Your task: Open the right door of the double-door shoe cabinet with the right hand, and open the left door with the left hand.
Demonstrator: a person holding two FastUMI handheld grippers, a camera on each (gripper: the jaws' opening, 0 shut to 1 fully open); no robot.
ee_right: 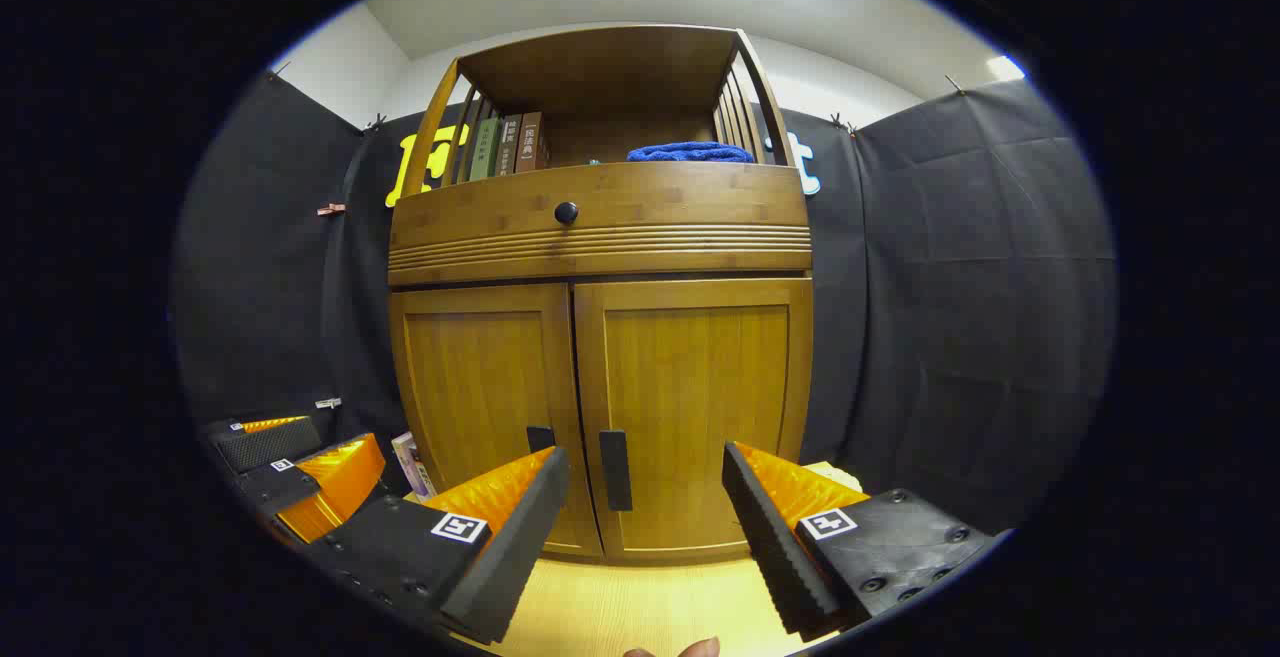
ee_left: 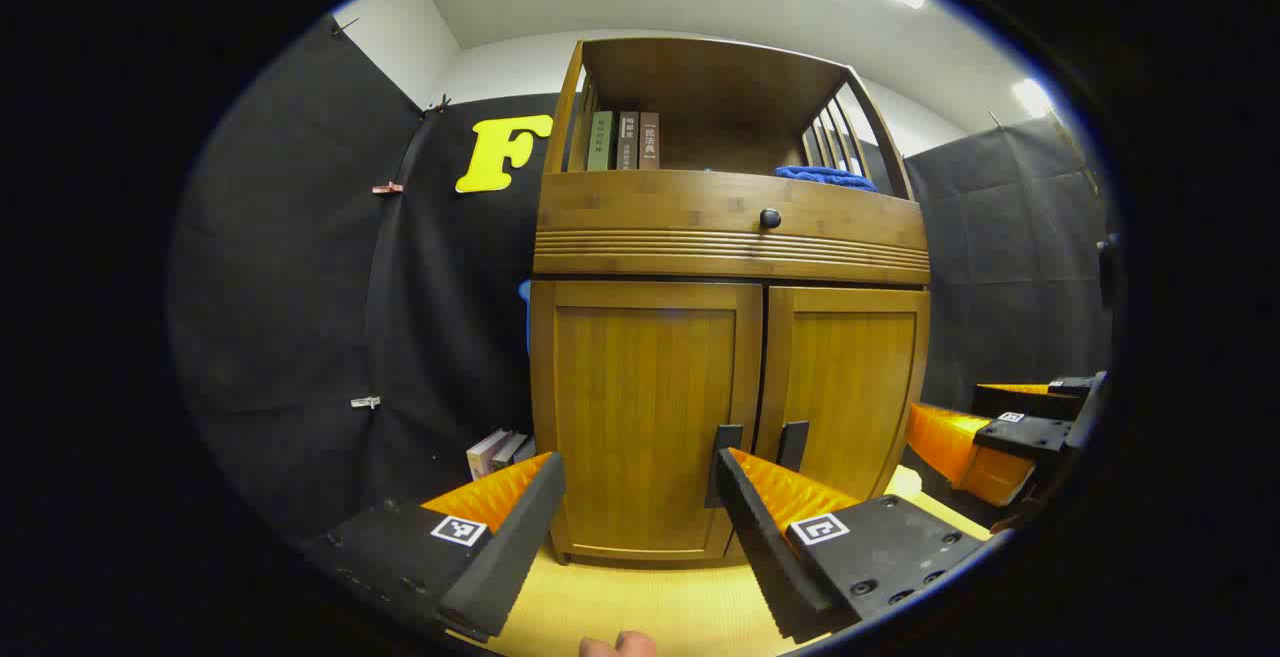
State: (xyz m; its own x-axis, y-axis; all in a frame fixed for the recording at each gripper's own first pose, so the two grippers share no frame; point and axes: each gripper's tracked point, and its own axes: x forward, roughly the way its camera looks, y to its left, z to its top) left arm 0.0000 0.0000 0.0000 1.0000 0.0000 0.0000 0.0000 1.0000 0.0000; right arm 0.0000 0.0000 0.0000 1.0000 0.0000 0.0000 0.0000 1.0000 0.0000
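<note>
Both orange-and-black two-finger grippers, left gripper (ee_left: 640, 482) & right gripper (ee_right: 645, 477), hang w/ jaws spread, empty, short of the honey-brown wooden double-door shoe cabinet (ee_right: 600, 337) standing ahead on pale floor, its left door (ee_left: 645, 417) & right door (ee_right: 695, 407) shut, black handles untouched.

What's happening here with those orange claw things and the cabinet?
A person holds a two-finger gripper in each hand, facing a wooden shoe cabinet. The right gripper is open in front of the right door; the left gripper is open in front of the left door. Both doors are shut and neither dark handle is gripped yet.
</note>
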